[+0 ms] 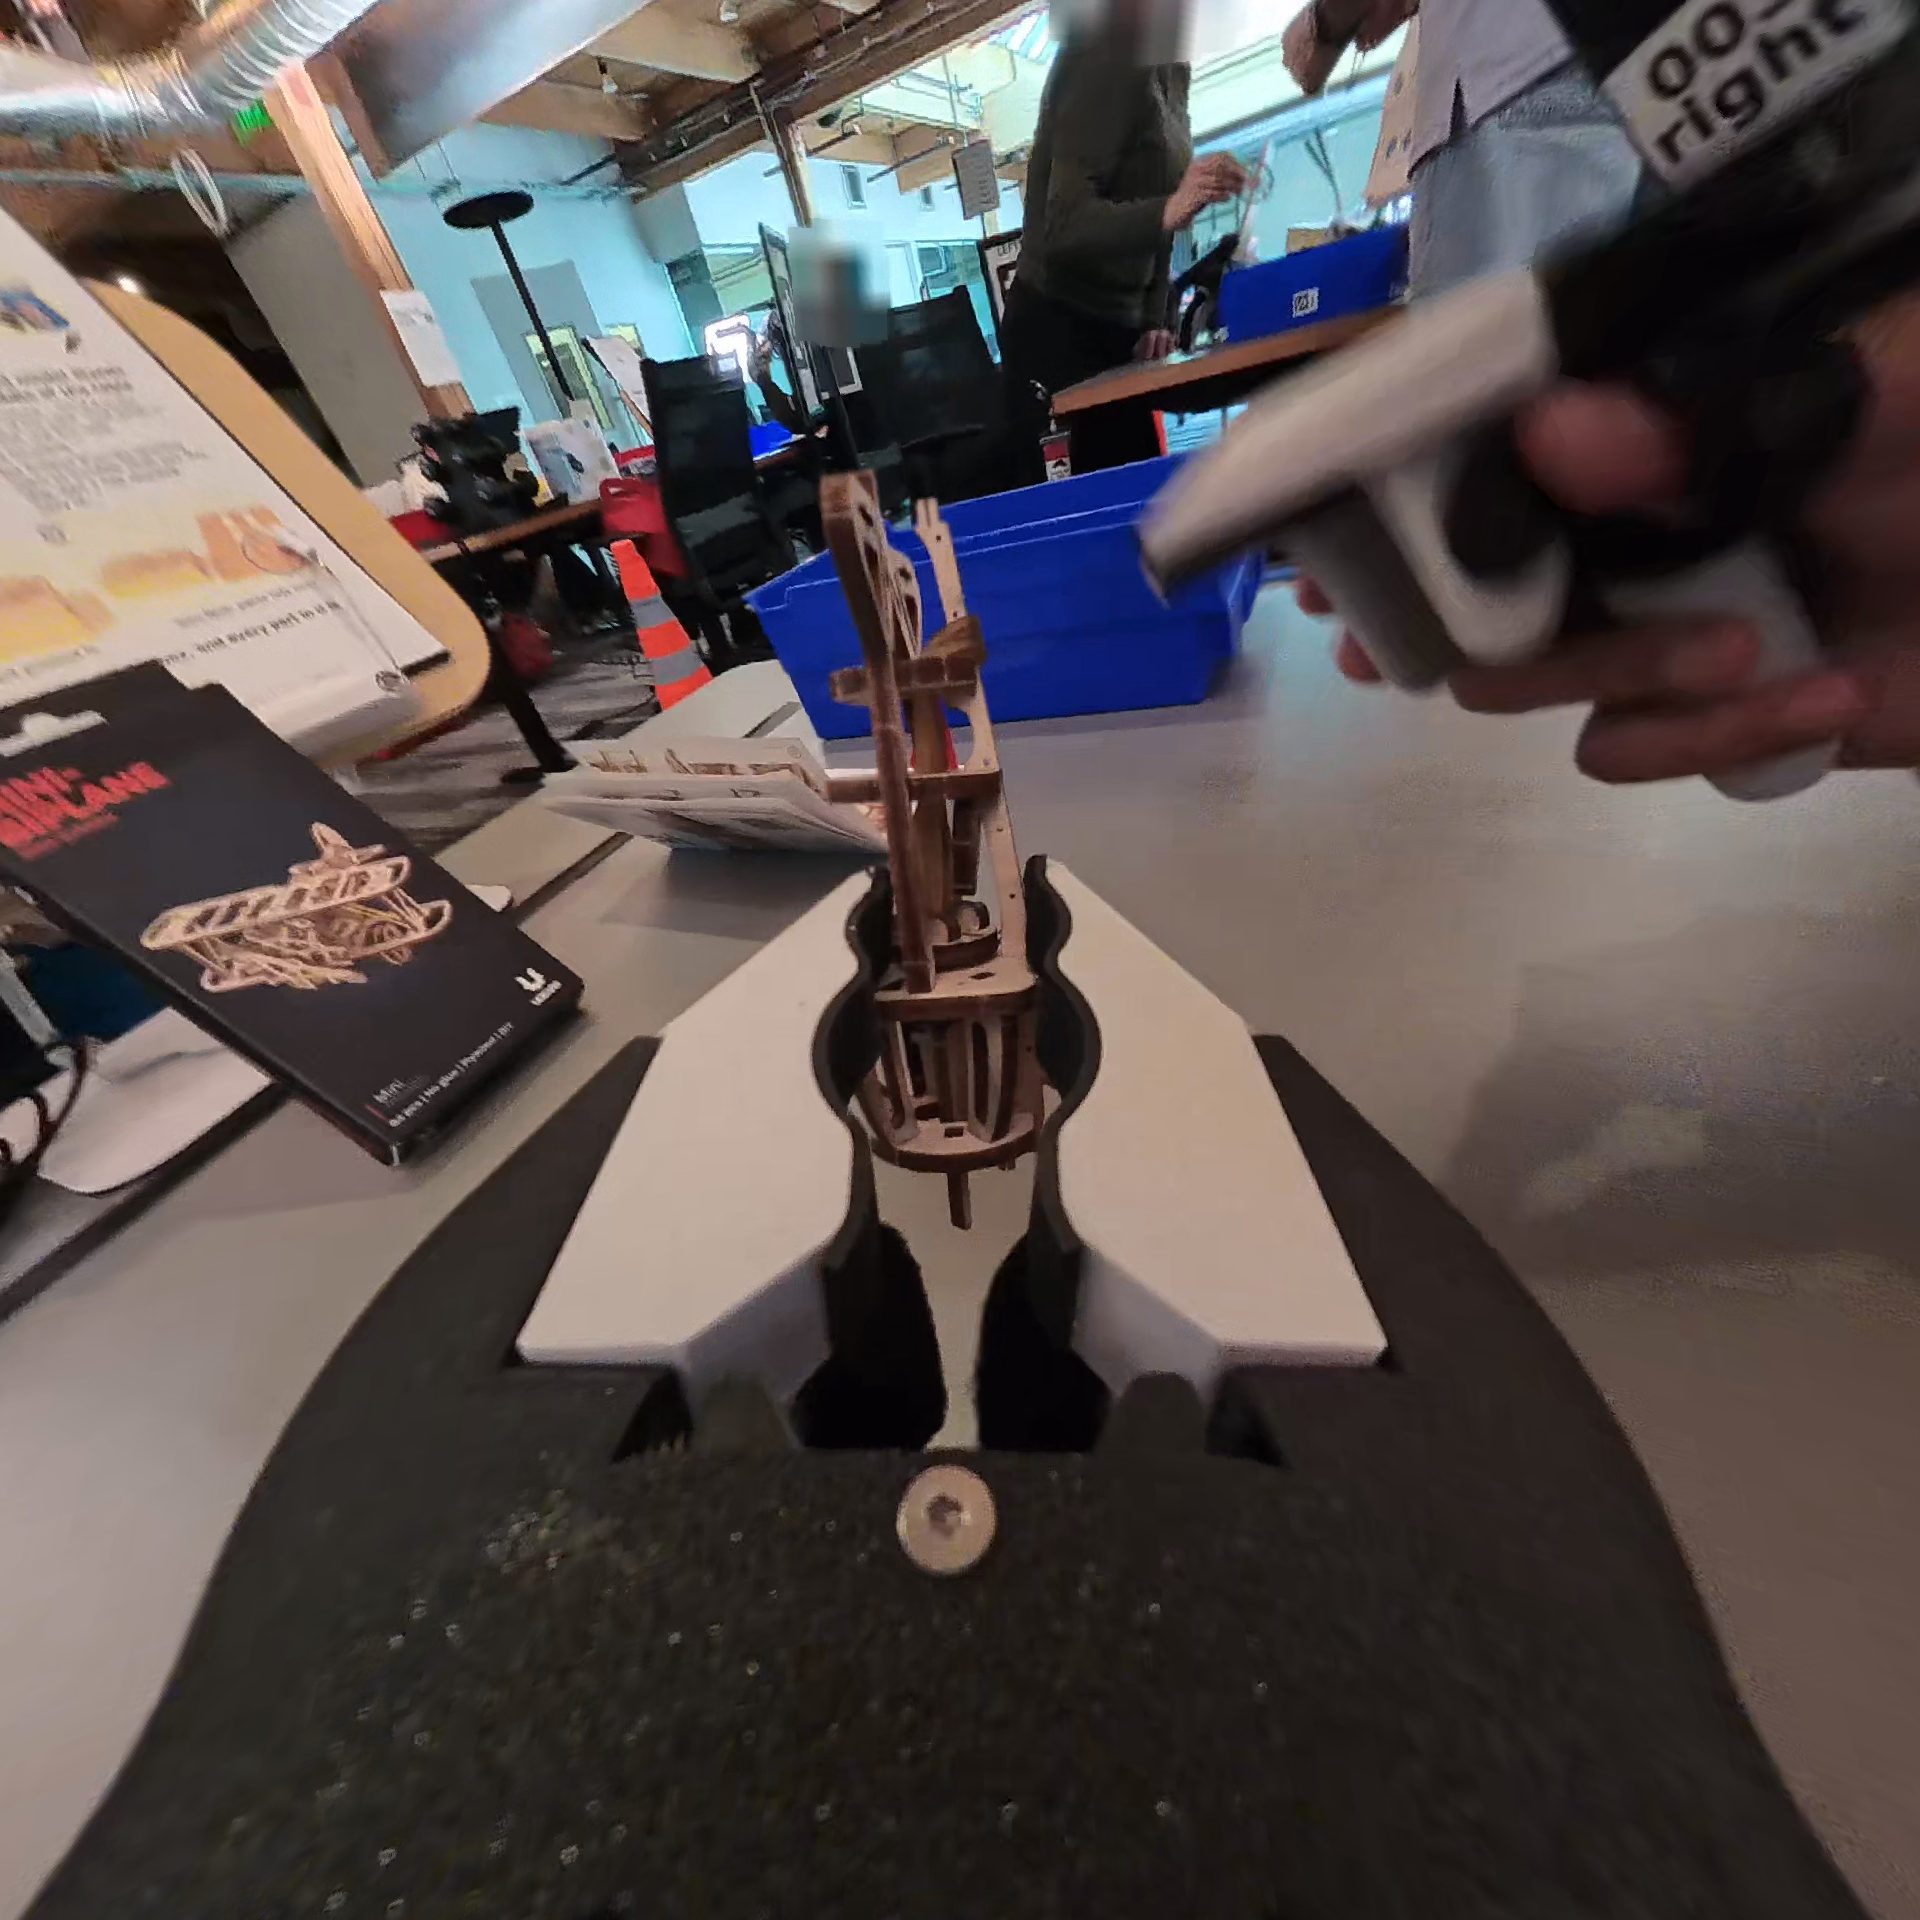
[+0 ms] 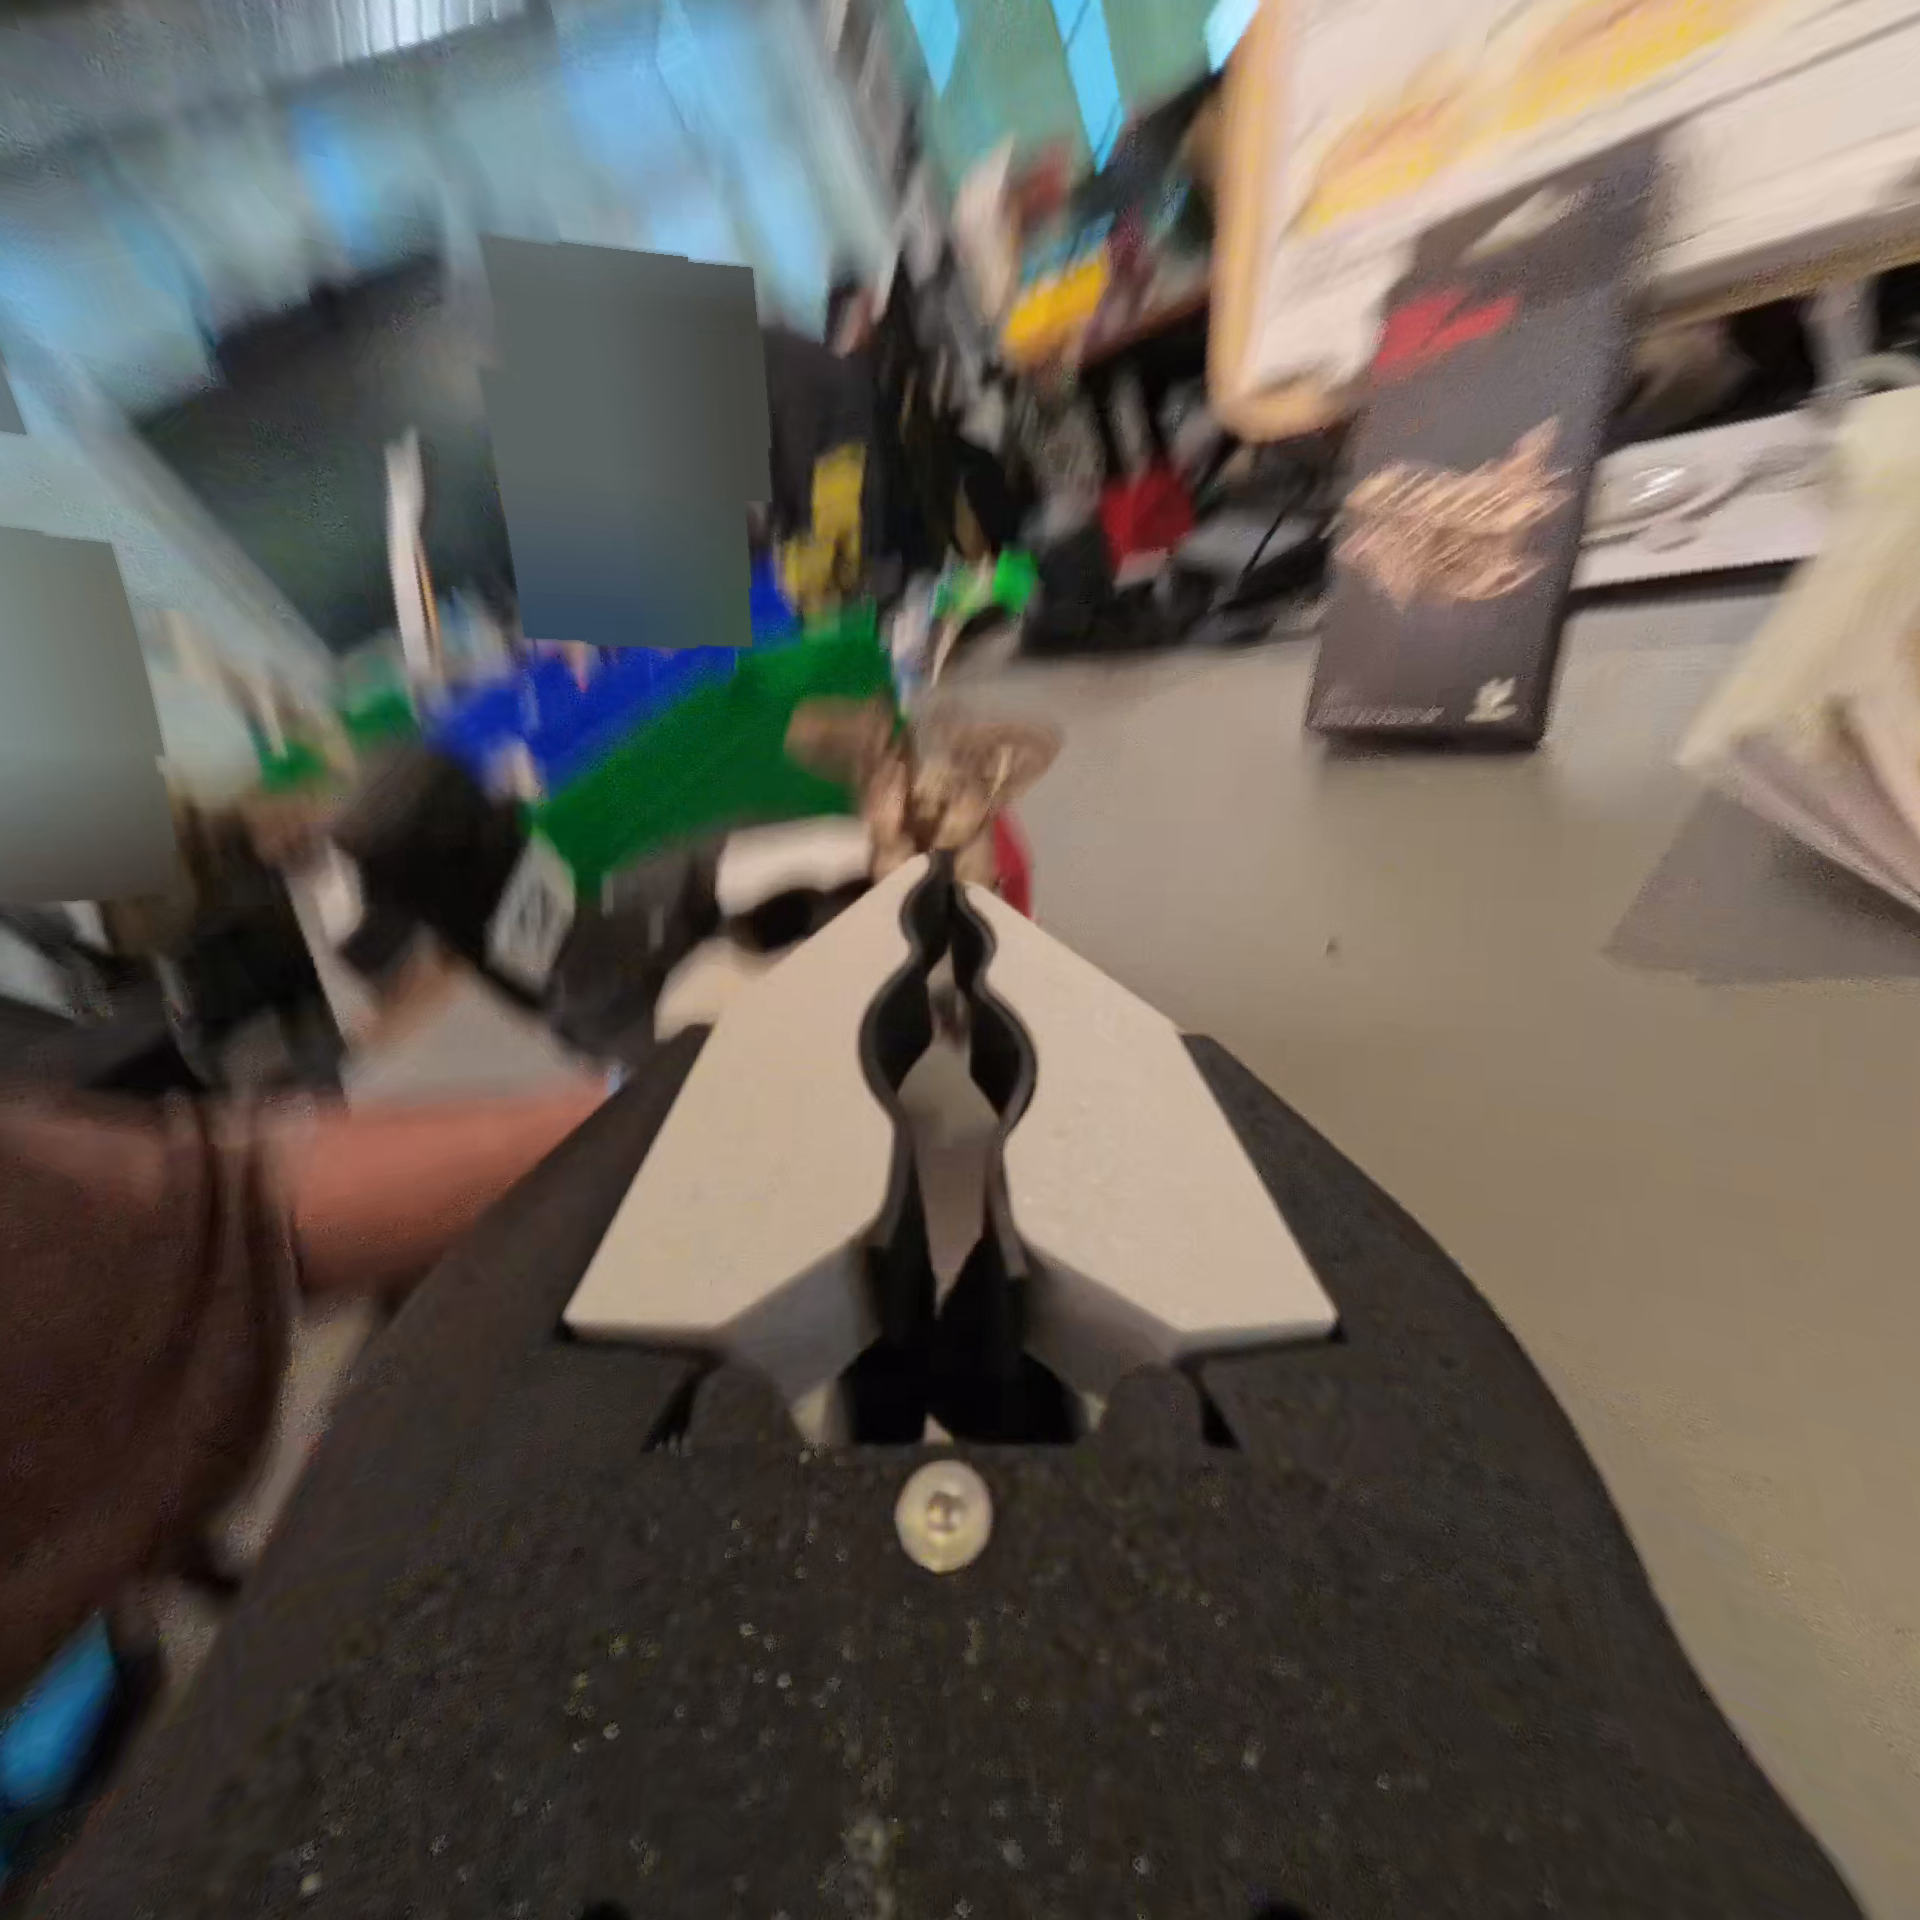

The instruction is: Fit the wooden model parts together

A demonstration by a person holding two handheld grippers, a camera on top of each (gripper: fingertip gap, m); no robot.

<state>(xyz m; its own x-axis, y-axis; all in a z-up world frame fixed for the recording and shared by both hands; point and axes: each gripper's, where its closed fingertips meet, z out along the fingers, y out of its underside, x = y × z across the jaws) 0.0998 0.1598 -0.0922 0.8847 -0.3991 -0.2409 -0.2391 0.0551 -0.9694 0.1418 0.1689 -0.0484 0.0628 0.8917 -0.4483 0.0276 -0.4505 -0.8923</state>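
Note:
My left gripper (image 1: 956, 883) is shut on the lower end of a partly built wooden model (image 1: 914, 748), a slim frame of thin laser-cut pieces that stands upright between the white fingers (image 1: 748, 1091). My right gripper (image 1: 1153, 561), held by a hand, hovers at the upper right with its tips pointing at the model's top, a short way off. In the blurred right wrist view its jaws (image 2: 940, 873) are together, with nothing visible between them. The model (image 2: 935, 774) is a brown blur just beyond the tips.
A black kit box (image 1: 281, 914) with a biplane picture leans at the left, also visible in the right wrist view (image 2: 1455, 520). A folded instruction sheet (image 1: 717, 790) lies behind the model on the grey table (image 1: 1455, 1039). A blue bin (image 1: 1039, 623) stands farther back. People stand beyond.

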